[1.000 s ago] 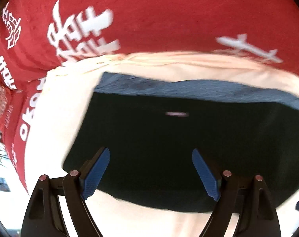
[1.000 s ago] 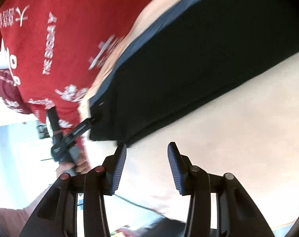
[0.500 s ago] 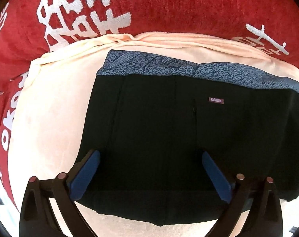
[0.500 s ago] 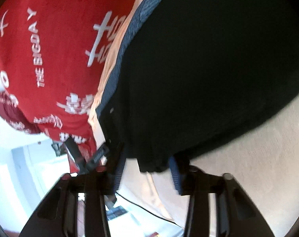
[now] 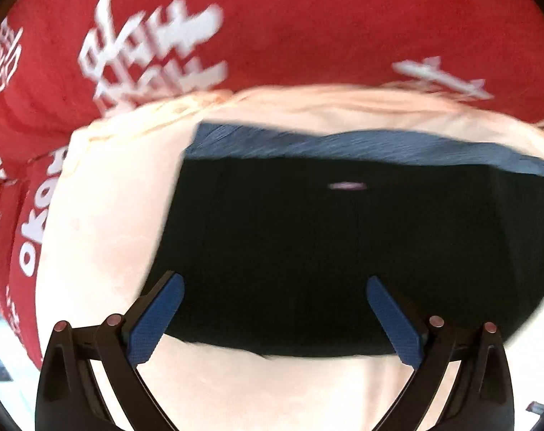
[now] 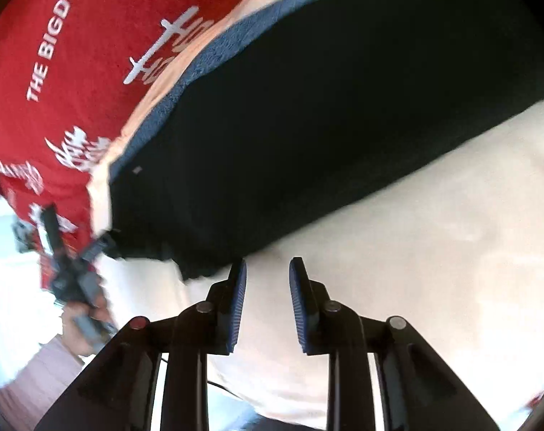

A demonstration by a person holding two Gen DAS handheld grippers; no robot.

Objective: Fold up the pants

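Black pants (image 5: 343, 258), folded, lie on cream cover (image 5: 103, 215) near its red-blanket edge. Soft, light, floppy: pinch at hem corner. Left gripper (image 5: 272, 309) spread wide, empty; right gripper (image 6: 268, 287) opening, nothing betw. pads.

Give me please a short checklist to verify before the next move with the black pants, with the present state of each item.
1. Black pants lie flat on the cream cloth: ok, no big wrinkles show.
2. Blue waistband lies straight along the far edge: ok.
3. Left gripper is free of fabric: ok, fingers wide apart above the pants.
4. Right gripper is free of fabric: ok, its jaws are opening and nothing is between them.
5. Near corner of the pants is tidy: not ok, it looks a bit bunched.
6. Fold is complete: cannot tell, the pictures are blurred.
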